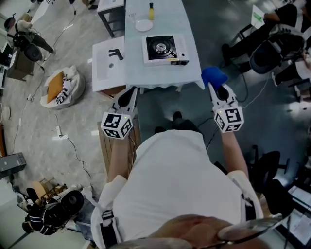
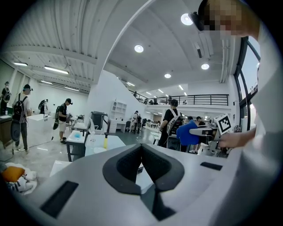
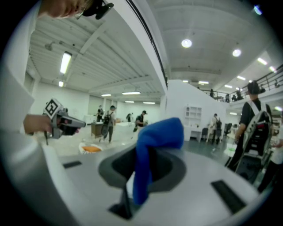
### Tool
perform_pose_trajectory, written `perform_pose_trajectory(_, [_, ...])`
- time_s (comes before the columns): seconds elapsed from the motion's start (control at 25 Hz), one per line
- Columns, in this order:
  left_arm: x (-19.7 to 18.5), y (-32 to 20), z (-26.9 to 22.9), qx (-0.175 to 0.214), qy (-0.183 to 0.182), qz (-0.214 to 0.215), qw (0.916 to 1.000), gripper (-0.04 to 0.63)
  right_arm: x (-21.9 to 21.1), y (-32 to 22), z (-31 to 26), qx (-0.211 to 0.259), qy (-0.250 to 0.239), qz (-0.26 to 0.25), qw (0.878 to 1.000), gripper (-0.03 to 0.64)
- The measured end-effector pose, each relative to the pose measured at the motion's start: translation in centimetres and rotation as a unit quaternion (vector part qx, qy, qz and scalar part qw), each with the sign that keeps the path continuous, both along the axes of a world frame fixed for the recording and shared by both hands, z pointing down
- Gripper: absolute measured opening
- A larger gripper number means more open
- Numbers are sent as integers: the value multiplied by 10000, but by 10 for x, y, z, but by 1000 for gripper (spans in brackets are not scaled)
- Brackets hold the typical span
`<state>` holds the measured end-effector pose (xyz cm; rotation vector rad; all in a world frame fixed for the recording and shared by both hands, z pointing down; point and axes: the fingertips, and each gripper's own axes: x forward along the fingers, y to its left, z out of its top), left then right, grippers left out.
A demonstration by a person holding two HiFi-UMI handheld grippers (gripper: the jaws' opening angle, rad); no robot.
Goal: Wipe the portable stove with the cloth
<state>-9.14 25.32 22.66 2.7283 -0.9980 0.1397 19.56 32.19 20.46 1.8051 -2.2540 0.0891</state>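
Squarely between right tongs (image 3: 142,173), blue cloth (image 3: 155,136)

Soft matt cloth (image 1: 214,76), smooth pale stove (image 1: 164,49)

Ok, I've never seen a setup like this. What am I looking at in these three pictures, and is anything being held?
There is no robot here. A person holds a two-jaw gripper in each hand, and the marker cubes are part of those tools. The head view looks steeply down from a camera on the person's head. The other two views come from cameras riding on each gripper, looking along its jaws. The left gripper has its jaws together on nothing. The right gripper is shut on a blue cloth, which droops over its jaws. Ahead stands a pale table with the portable stove, a small plate and a yellow bottle on it. Neither gripper touches the stove, so wiping has not begun.
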Motion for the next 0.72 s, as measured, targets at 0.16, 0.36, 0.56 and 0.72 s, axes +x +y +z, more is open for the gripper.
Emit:
perform_pose_trajectory(0.16, [2,-11,3,-16,-5,14,10000,32,3,-11,4,-47,-18,53,10000,74])
perform_pose_trajectory(0.36, [7,-29,9,-54,-44,17,10000,32,10,-33,13,-72,-69,52,9999,75])
perform_pose_trajectory(0.56, [15,-53,11,-81,-107,-39,9999,32,19,-63,16,-110,-20,-35,9999,75])
perform_pose_trajectory(0.72, [31,-82,8,-35,-115,-71,9999,32,31,-97,20,-144,10,-133,9998,74])
